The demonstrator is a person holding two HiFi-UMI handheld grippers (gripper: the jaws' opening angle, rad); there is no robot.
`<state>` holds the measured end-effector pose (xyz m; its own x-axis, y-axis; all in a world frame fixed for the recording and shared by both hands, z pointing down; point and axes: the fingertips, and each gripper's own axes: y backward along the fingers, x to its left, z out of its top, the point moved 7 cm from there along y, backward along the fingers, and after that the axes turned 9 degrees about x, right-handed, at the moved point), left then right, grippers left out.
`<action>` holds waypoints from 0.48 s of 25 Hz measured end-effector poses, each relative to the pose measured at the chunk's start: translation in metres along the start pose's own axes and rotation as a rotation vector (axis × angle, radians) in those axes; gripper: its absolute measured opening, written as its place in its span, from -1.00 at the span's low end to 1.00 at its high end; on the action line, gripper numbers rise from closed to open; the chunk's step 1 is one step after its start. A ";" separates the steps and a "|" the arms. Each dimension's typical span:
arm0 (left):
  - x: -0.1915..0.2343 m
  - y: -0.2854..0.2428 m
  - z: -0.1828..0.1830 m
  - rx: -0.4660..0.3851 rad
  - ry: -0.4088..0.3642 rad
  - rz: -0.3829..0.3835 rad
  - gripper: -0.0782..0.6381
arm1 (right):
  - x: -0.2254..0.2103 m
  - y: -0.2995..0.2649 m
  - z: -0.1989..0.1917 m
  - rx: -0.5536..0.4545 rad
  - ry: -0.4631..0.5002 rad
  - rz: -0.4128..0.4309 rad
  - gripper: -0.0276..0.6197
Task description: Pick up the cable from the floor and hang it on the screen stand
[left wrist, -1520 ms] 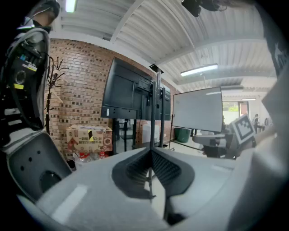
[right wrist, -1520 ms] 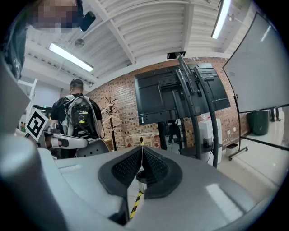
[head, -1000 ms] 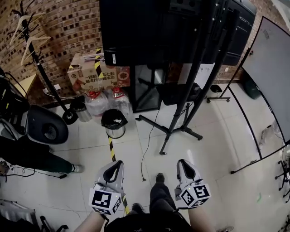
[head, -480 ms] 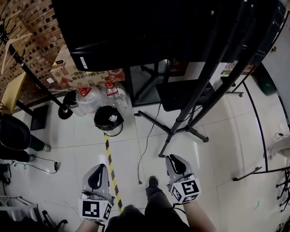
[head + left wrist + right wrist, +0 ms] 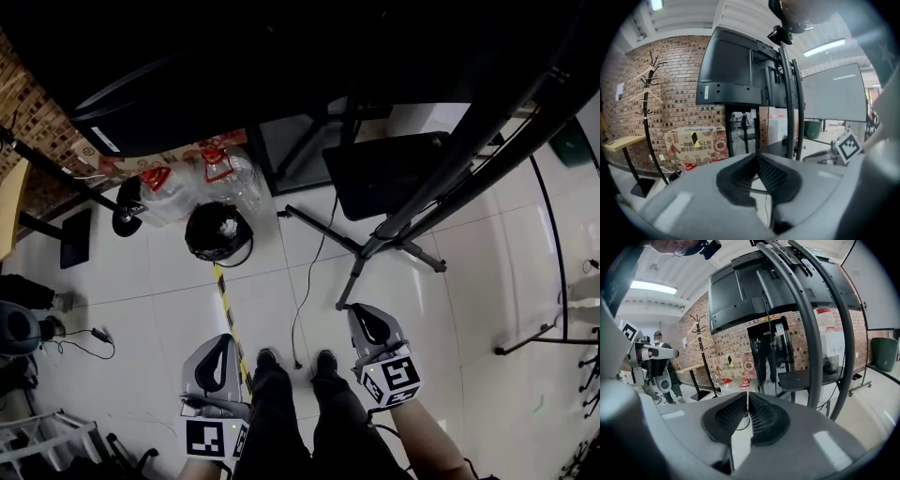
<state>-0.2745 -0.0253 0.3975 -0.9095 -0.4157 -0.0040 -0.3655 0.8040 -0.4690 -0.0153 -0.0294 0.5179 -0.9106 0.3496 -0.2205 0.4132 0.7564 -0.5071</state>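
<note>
On the left of the head view stand two clear plastic bottles (image 5: 228, 178) with red tops. A round black bin (image 5: 217, 231) sits at their 6 o'clock. Yellow-black striped tape (image 5: 227, 309) runs over glossy white tiles (image 5: 169, 319) to the smooth grey left gripper (image 5: 228, 337), whose jaws are closed and empty.

The cable (image 5: 294, 323), thin and dark, lies on the tiles between the grippers. It runs toward 12 o'clock under the stand (image 5: 370, 246), which is made of black metal tubes.

The right gripper (image 5: 356, 308), at the cable's 3 o'clock, has just been closing. Its ribbed pads (image 5: 761, 416) meet at the tips with nothing between them.

Only the left gripper view shows a printed cardboard box (image 5: 696, 143) and a branched coat rack (image 5: 647, 117). Only the right gripper view shows what is perhaps a standing person (image 5: 658, 366).
</note>
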 end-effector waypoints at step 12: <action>0.040 -0.107 -0.143 0.078 0.001 -0.090 -0.77 | -0.015 -0.112 -0.130 0.073 -0.031 -0.085 -0.74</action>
<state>-0.3002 -0.0676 0.5739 -0.8738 -0.4844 0.0425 -0.4295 0.7280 -0.5343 -0.0464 -0.0475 0.6864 -0.9427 0.2675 -0.1994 0.3336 0.7398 -0.5843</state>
